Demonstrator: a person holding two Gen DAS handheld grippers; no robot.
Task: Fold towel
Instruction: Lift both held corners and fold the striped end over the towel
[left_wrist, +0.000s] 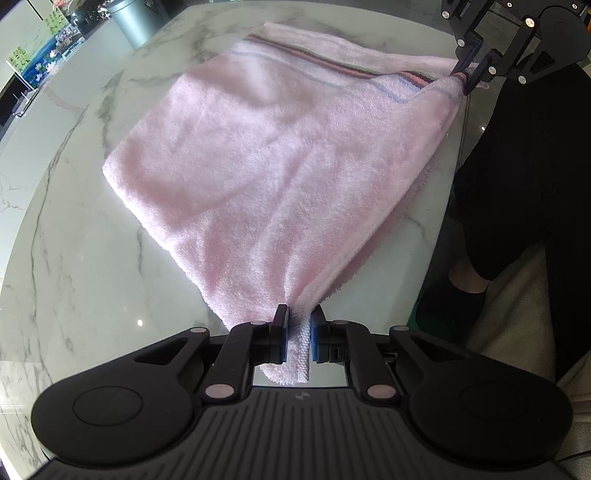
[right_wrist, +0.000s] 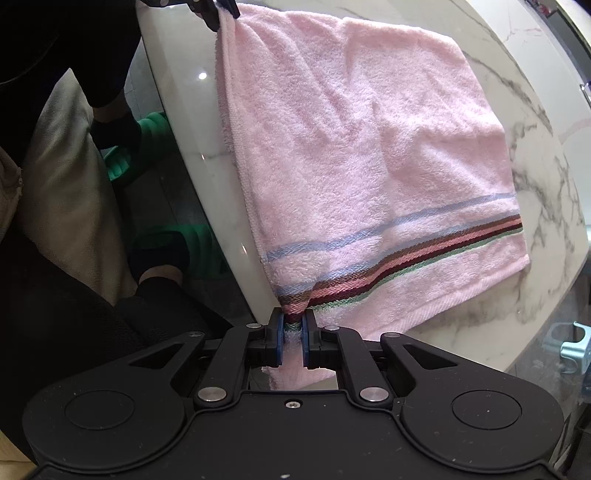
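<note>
A pink towel (left_wrist: 280, 147) with a striped band at one end lies folded on a white marble table (left_wrist: 81, 258). My left gripper (left_wrist: 298, 328) is shut on its plain near corner at the table's near edge. My right gripper (right_wrist: 293, 332) is shut on the striped corner, and it also shows in the left wrist view (left_wrist: 467, 75) at the far right. The towel (right_wrist: 369, 140) is stretched taut along the near edge between the two grippers. My left gripper shows in the right wrist view (right_wrist: 221, 13) at the top.
The table's near edge (right_wrist: 207, 177) drops to the floor. The person's dark-clothed legs (left_wrist: 524, 177) and green slippers (right_wrist: 147, 136) stand beside it. A grey cylindrical bin (left_wrist: 136, 18) stands beyond the far side. A small metal bracket (right_wrist: 570, 343) sits low right.
</note>
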